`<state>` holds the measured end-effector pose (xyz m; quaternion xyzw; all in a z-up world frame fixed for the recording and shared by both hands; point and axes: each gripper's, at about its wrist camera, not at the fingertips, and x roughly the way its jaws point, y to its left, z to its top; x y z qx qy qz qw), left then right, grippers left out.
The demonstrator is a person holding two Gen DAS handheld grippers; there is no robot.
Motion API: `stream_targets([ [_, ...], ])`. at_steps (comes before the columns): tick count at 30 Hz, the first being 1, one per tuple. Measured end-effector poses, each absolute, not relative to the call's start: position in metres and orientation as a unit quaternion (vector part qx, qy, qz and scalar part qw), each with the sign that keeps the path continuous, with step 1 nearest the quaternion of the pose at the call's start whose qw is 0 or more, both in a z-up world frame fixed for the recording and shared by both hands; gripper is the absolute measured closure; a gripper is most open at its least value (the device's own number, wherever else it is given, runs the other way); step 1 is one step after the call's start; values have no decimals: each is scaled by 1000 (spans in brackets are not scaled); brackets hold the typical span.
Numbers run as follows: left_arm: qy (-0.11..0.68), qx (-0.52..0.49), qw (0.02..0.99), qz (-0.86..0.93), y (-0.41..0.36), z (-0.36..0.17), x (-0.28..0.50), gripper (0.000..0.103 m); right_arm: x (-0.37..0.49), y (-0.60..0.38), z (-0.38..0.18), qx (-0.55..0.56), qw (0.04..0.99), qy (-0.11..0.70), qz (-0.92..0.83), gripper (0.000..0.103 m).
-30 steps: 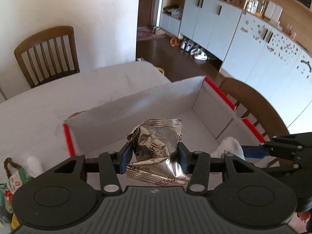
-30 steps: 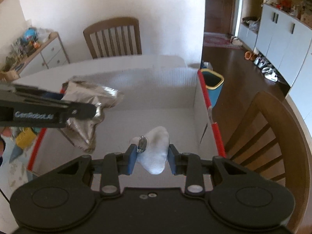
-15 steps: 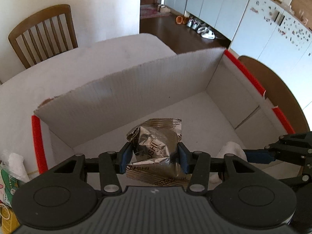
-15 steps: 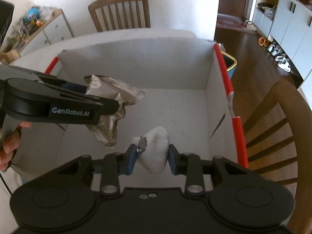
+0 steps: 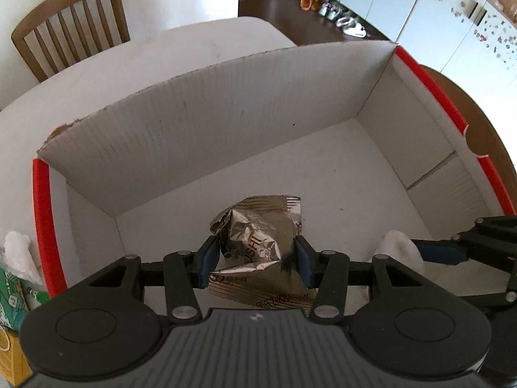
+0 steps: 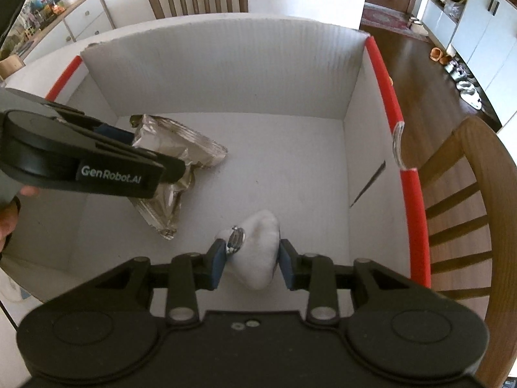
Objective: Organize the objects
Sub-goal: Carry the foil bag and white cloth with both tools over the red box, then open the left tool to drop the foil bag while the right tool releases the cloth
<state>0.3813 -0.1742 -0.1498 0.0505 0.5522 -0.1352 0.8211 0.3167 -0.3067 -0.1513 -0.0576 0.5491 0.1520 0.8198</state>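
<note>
Both grippers held inside the cardboard box (image 5: 226,123)
Left gripper (image 5: 257,263) clamps a foil packet (image 5: 258,242); right gripper (image 6: 252,260), jaws just easing apart, grips a white bundle (image 6: 261,242)

1. We see a crinkled, shiny foil packet (image 5: 258,245) inside the box (image 5: 200,129).
2. We see the box's walls are matt, ribbed white cardboard.
3. Beside the packet, we see a soft white cloth bundle (image 6: 258,252).
4. Beyond the box, we see smooth wooden chairs (image 6: 465,200).

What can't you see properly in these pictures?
- Silver snack packet, left wrist view: its lower part is hidden behind the left tongs, so the printed name is cut off.
- White pouch, right wrist view: the bottom is hidden by the right tongs.
- Cardboard box: its near wall is hidden in both views.
</note>
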Motion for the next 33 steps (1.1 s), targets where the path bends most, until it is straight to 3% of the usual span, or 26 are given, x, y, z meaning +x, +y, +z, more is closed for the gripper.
stream_targets([
  [6, 562, 55, 814, -134, -172, -154, 382, 53, 319, -308, -152, -60, 817, 554, 149, 65],
  [17, 543, 46, 829, -126, -161, -135, 365, 50, 313, -312, -139, -43, 825, 543, 150, 51],
  [33, 470, 14, 868, -158, -142, -67, 319, 50, 284, -315, -77, -10, 859, 486, 162, 48],
])
